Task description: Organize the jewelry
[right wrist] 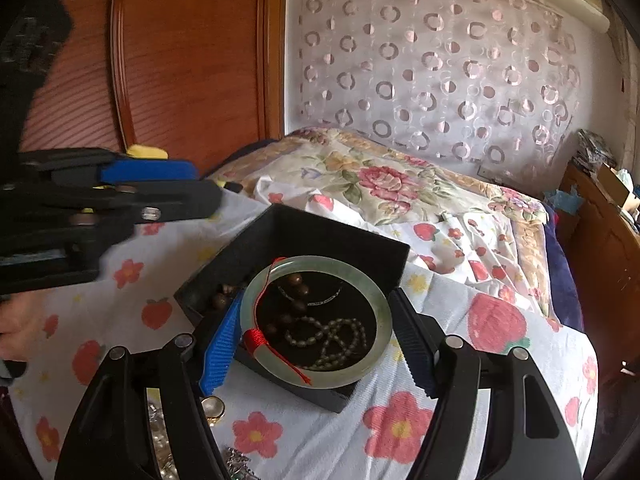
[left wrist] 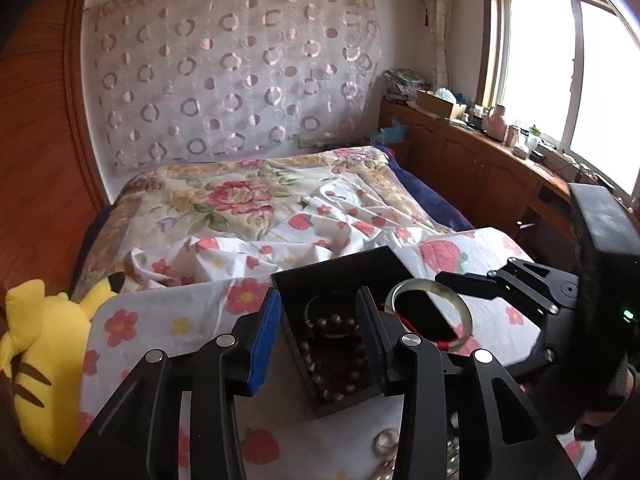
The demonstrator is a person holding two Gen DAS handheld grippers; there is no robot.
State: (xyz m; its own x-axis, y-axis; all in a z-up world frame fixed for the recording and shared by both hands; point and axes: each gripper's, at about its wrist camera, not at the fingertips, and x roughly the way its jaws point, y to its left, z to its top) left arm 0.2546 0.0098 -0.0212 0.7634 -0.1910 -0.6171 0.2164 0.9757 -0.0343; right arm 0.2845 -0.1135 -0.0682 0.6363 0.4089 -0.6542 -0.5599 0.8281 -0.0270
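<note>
A black open jewelry box stands on the flowered cloth; it also shows in the left wrist view. Inside lie dark wooden beads and a pale bead string. My right gripper is shut on a pale green jade bangle with a red cord, held over the box; the bangle shows in the left wrist view. My left gripper is open and empty, its fingers straddling the box's left wall.
Loose jewelry lies on the cloth near me: a gold-rimmed ring and a silvery chain. A yellow plush toy sits at the left. The bed is behind, wooden cabinets at the right.
</note>
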